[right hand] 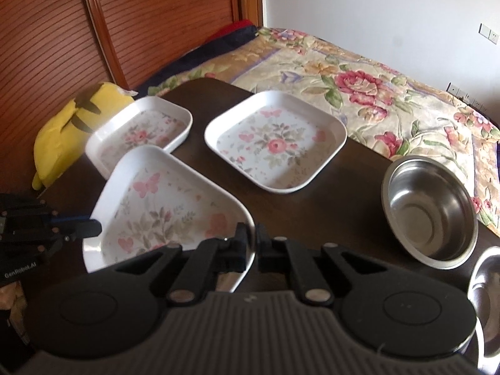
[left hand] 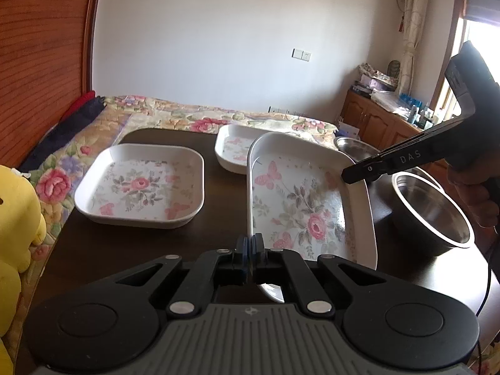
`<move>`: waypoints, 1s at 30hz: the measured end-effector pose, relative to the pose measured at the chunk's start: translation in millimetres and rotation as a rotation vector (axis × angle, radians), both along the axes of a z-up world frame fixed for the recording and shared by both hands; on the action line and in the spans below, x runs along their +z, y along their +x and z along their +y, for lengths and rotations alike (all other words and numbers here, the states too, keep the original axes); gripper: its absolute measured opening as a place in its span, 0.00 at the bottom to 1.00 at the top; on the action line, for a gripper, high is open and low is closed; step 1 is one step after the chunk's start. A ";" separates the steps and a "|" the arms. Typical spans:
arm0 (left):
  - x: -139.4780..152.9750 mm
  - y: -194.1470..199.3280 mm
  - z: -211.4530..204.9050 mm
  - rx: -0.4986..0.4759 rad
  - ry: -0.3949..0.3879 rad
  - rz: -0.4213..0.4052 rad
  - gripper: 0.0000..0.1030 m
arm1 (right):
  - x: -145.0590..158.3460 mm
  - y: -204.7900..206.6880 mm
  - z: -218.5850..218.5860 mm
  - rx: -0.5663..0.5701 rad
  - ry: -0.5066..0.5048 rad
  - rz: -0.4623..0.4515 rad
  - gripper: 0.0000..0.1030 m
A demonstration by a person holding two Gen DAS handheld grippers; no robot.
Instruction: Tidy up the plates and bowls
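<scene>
Both grippers pinching one tilted flowered plate [left hand: 300,206]: left gripper [left hand: 250,250] on its near rim, right gripper [left hand: 347,176] on its right edge; second plate [left hand: 140,184] flat at centre left

The three square plates, the held plate [left hand: 300,206], the left plate [left hand: 140,187] and the far plate [left hand: 234,151], are white with pink roses, pink butterflies and grey-green leaves. The bowl [right hand: 429,209] is bare silver steel. The bench [left hand: 125,250] is dark brown (nearly black). The bedspread [right hand: 359,87] is cream with red roses; the plush toy [right hand: 68,118] is yellow.
</scene>
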State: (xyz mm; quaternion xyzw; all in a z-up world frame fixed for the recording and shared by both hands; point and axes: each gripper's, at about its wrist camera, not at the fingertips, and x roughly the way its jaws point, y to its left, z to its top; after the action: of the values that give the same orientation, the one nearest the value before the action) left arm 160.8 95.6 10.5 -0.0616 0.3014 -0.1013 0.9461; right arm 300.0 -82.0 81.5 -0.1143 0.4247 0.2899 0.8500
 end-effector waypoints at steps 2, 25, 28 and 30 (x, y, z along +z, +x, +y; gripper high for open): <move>3.6 -5.6 -0.5 0.000 0.002 -0.011 0.29 | 4.4 -4.6 -0.8 -0.003 0.004 -0.011 0.06; -7.4 -63.2 7.5 -0.019 0.028 0.033 0.29 | 6.2 -71.2 1.7 -0.016 0.037 -0.035 0.06; -12.3 -60.6 9.8 -0.016 0.023 0.047 0.29 | -1.9 -75.1 3.6 -0.019 0.038 -0.021 0.06; -15.1 -58.3 9.5 -0.014 0.026 0.057 0.30 | -5.7 -77.4 4.1 -0.022 0.037 -0.013 0.06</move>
State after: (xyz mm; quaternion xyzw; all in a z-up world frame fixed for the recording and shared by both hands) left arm 102.6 105.0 -4.5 -0.0501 0.3298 -0.1023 0.9371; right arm 222.5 -77.9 75.8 -0.0959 0.4150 0.2877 0.8578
